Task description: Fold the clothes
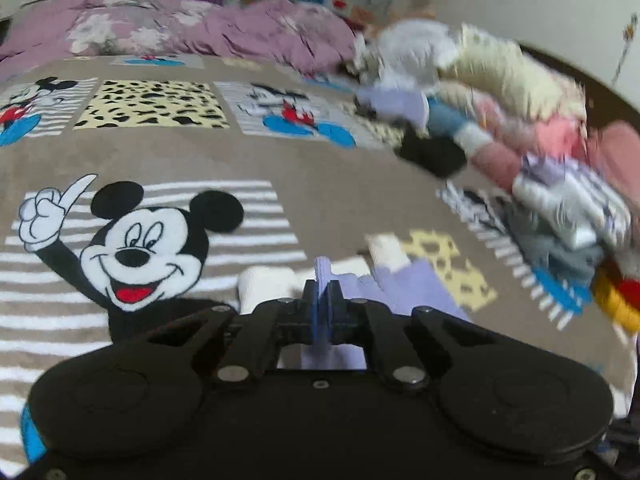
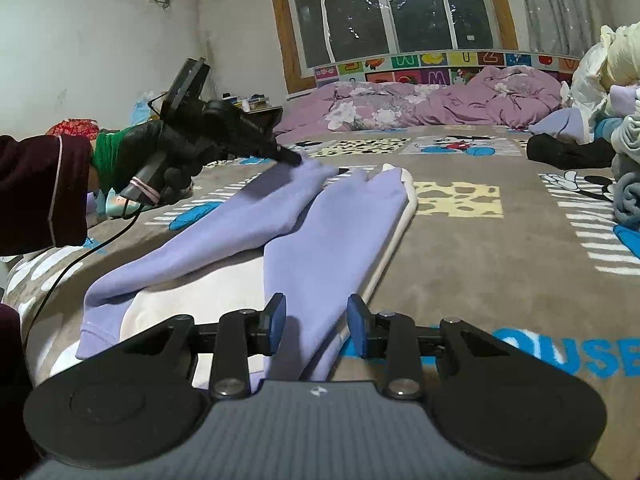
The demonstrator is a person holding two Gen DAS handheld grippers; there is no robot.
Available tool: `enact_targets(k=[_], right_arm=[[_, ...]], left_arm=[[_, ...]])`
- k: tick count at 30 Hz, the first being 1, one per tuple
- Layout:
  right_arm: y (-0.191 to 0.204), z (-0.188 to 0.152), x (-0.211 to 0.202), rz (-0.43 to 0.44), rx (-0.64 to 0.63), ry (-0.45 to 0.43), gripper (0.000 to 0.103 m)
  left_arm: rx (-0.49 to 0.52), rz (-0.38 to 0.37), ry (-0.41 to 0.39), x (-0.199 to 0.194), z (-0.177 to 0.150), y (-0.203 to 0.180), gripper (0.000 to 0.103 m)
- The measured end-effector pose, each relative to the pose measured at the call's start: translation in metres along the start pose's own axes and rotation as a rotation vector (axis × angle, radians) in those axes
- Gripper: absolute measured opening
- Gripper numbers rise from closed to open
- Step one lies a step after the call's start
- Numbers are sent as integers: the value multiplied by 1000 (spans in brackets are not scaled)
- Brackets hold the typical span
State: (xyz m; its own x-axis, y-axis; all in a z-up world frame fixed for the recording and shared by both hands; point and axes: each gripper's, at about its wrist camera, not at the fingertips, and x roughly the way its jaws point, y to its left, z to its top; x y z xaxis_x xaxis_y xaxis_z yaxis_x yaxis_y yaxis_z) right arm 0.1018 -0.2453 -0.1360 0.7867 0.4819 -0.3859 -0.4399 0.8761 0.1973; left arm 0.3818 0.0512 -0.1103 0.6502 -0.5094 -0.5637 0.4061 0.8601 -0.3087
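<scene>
A lavender and white sweatshirt [image 2: 328,240] lies flat on the cartoon-mouse blanket [image 2: 480,280], its two sleeves stretched away from me. My left gripper [image 1: 322,292] is shut on a fold of the lavender fabric [image 1: 416,288]. In the right wrist view the left gripper [image 2: 294,159], held by a gloved hand [image 2: 160,148], pinches the far end of the left sleeve. My right gripper [image 2: 316,322] stands open over the near end of the right sleeve. The cloth lies between its blue pads [image 2: 276,320] without being squeezed.
A tall pile of mixed clothes [image 1: 520,120] rises at the right of the bed, also seen as the clothes pile [image 2: 616,120]. A black garment [image 2: 568,154] lies beside it. A crumpled purple duvet [image 2: 440,104] fills the far end under the window.
</scene>
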Motion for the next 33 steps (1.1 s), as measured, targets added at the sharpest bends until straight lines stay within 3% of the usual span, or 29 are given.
enact_targets(k=[7, 9, 10, 11, 16, 20, 22, 25, 29, 33], right_arm=[[-1, -1, 3, 2, 6, 12, 35], [-2, -1, 4, 3, 7, 15, 35], [-2, -1, 4, 3, 8, 14, 35], [-2, -1, 4, 1, 9, 13, 35], [-3, 0, 4, 1, 14, 5, 35], [-2, 0, -1, 11, 12, -17, 34], [1, 0, -5, 22, -7, -21, 33], [9, -2, -9, 25, -43, -12, 33], [23, -10, -13, 26, -106, 25, 33], [39, -20, -19, -1, -200, 57, 33]], left_arm=[[-73, 123, 62, 14, -18, 8, 3], [-68, 129, 65, 9, -18, 7, 15], [-66, 132, 60, 5, -19, 6, 31], [-66, 133, 43, -5, -21, 5, 34], [-87, 135, 21, -72, -58, -5, 34], [-53, 202, 3, -136, -111, -34, 15], [-38, 236, 13, -158, -135, -50, 12], [-6, 251, 37, -166, -164, -73, 8], [111, 280, 97, -135, -189, -98, 8], [71, 299, 20, -150, -192, -99, 7]])
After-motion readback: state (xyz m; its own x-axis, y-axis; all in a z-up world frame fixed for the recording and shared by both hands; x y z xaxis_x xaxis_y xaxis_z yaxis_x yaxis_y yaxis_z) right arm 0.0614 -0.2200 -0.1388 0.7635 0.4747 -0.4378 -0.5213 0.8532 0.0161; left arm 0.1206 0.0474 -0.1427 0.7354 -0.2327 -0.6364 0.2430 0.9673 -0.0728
